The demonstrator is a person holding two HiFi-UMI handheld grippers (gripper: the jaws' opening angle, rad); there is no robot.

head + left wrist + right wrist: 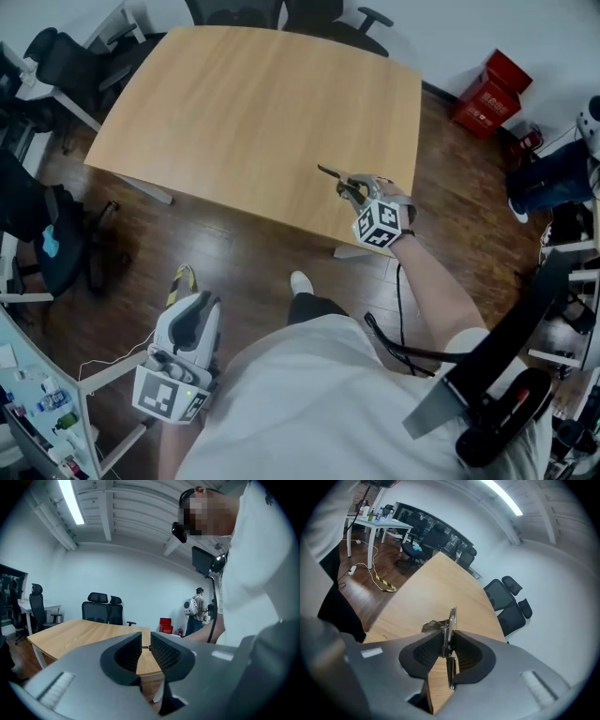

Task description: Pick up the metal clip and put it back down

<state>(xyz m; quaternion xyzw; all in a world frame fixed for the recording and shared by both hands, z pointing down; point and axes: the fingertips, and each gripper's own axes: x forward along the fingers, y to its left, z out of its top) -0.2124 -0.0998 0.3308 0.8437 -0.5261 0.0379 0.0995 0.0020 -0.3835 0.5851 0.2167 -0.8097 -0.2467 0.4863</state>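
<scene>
The metal clip (331, 174) is a slim spring clamp with thin steel arms. My right gripper (352, 190) is shut on it over the right front part of the wooden table (234, 112). In the right gripper view the clip (451, 618) stands on edge between the dark ribbed pads (433, 649), its spring and one arm poking out beyond my right gripper (448, 640). Whether it touches the table I cannot tell. My left gripper (194, 306) hangs low at the left over the floor, beside the person's body. The left gripper (146, 647) is shut and holds nothing.
Black office chairs (281, 13) stand at the table's far edge. Red boxes (489, 89) sit by the wall at the right. A dark chair (47, 234) and a white desk with bottles (37, 412) are at the left. A person (197, 607) stands in the background.
</scene>
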